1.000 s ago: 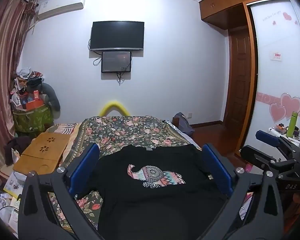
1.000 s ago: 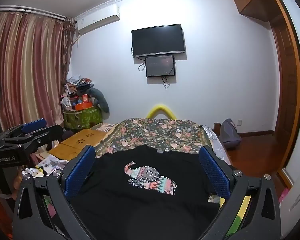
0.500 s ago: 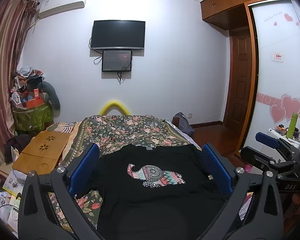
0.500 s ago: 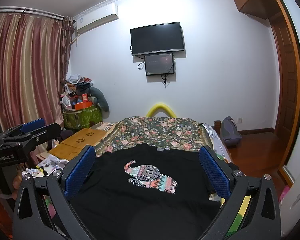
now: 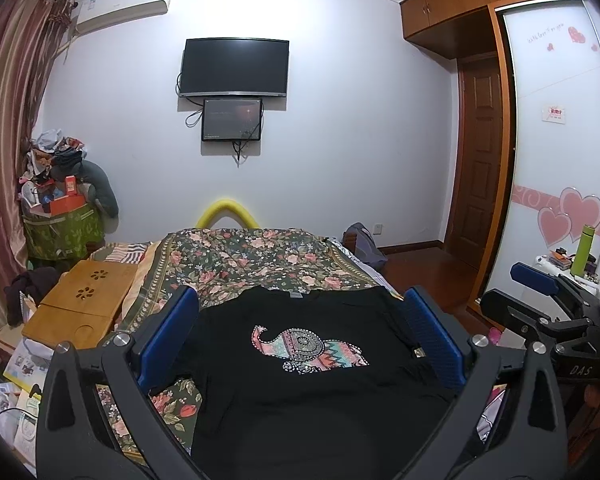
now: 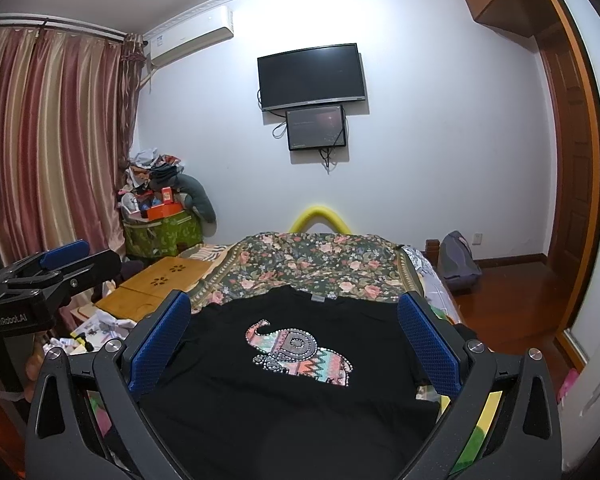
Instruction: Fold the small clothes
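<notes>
A black T-shirt (image 5: 300,384) with a colourful elephant print (image 5: 308,348) lies flat, front up, on a bed with a floral cover (image 5: 252,260); its collar points away from me. My left gripper (image 5: 300,308) is open and empty, held above the shirt's near part. My right gripper (image 6: 294,312) is open and empty too, above the same shirt (image 6: 284,400). Each gripper shows at the edge of the other's view: the right gripper (image 5: 540,284) on the right of the left wrist view, the left gripper (image 6: 60,260) on the left of the right wrist view.
A wooden lap tray (image 5: 84,300) lies at the bed's left side, with papers (image 5: 20,368) on the floor below it. A cluttered green bin (image 5: 60,232) stands by the curtains. A TV (image 5: 236,68) hangs on the far wall. A wardrobe (image 5: 556,160) and door are at right.
Both views have tilted slightly; the grippers stay open over the shirt, which has not moved.
</notes>
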A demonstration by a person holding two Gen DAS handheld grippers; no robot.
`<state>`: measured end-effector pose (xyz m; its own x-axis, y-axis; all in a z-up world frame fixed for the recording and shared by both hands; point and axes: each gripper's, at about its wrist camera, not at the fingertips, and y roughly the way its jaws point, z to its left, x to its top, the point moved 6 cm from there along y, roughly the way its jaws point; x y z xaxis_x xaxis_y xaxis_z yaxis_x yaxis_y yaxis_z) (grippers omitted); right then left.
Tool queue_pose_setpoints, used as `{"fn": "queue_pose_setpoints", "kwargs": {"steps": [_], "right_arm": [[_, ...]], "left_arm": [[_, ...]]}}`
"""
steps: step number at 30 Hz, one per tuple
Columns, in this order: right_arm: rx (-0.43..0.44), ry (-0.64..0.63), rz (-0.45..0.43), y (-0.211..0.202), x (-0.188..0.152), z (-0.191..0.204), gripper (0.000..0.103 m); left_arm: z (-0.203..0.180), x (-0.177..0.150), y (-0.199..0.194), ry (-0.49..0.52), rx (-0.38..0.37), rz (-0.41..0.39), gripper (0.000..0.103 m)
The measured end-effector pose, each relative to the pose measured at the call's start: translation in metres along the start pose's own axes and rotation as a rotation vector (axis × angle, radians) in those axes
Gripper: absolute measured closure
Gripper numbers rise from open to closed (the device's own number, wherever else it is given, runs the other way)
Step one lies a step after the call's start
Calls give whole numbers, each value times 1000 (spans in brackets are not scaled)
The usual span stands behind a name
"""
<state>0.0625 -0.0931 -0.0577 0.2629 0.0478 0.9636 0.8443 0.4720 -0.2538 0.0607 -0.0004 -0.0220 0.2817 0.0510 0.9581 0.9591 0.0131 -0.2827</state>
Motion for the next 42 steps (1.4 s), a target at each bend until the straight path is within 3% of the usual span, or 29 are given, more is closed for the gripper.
{"fn": "queue_pose_setpoints", "kwargs": {"steps": [42], "right_arm": [[-18,23,30,4,-2,-10,0]], "left_arm": [[3,-3,7,-5,3,12,0]]}}
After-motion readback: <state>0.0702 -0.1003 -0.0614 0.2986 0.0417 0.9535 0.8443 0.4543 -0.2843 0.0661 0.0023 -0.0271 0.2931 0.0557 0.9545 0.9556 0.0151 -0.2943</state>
